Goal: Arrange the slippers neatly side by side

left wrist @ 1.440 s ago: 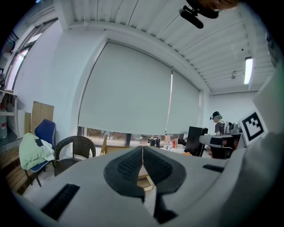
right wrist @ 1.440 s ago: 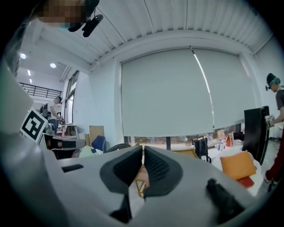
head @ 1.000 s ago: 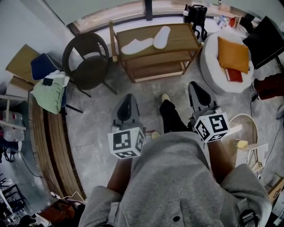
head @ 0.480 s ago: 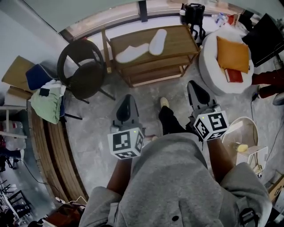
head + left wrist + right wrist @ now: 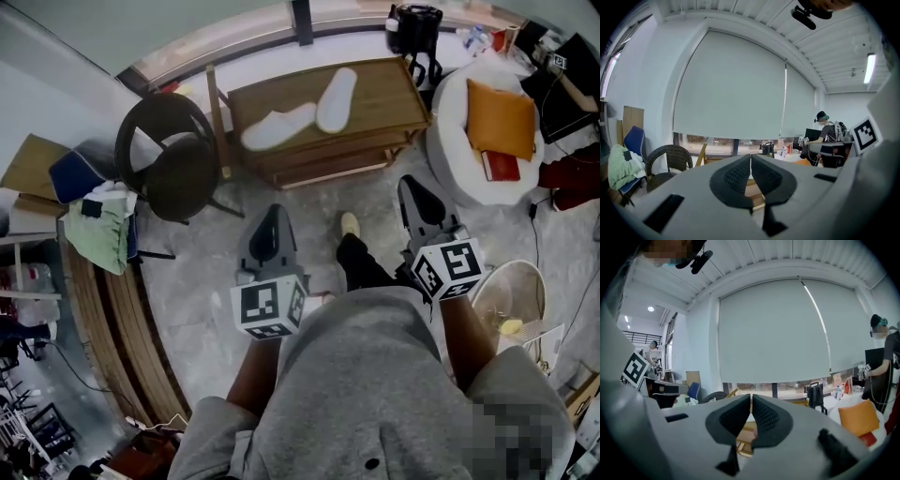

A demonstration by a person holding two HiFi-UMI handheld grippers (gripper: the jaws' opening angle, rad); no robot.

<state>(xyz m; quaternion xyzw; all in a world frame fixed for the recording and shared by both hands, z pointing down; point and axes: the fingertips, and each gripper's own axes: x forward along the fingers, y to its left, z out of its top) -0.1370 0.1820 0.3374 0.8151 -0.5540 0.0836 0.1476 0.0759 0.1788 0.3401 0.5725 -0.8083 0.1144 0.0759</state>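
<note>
Two white slippers lie on the top of a wooden shelf unit point(image 5: 375, 98) ahead of me. The left slipper point(image 5: 277, 126) lies slanted, the right slipper point(image 5: 337, 86) stands more upright, and their near ends splay apart. My left gripper point(image 5: 273, 220) hangs over the floor well short of the shelf, shut with nothing in it point(image 5: 750, 165). My right gripper point(image 5: 412, 190) is level with it near the shelf's right front corner, also shut and empty point(image 5: 751, 405). Both gripper views look out level at the window blind; the slippers do not show there.
A dark wicker chair point(image 5: 173, 155) stands left of the shelf, with a blue chair and green cloth point(image 5: 101, 220) further left. A white round pouf with an orange cushion point(image 5: 500, 120) sits to the right. A curved wooden bench point(image 5: 103, 309) runs along the left. Other people stand at the room's edges.
The view has shifted a little: the shelf and slippers sit slightly lower and the grippers have drifted a bit toward the shelf. Both stay shut.
</note>
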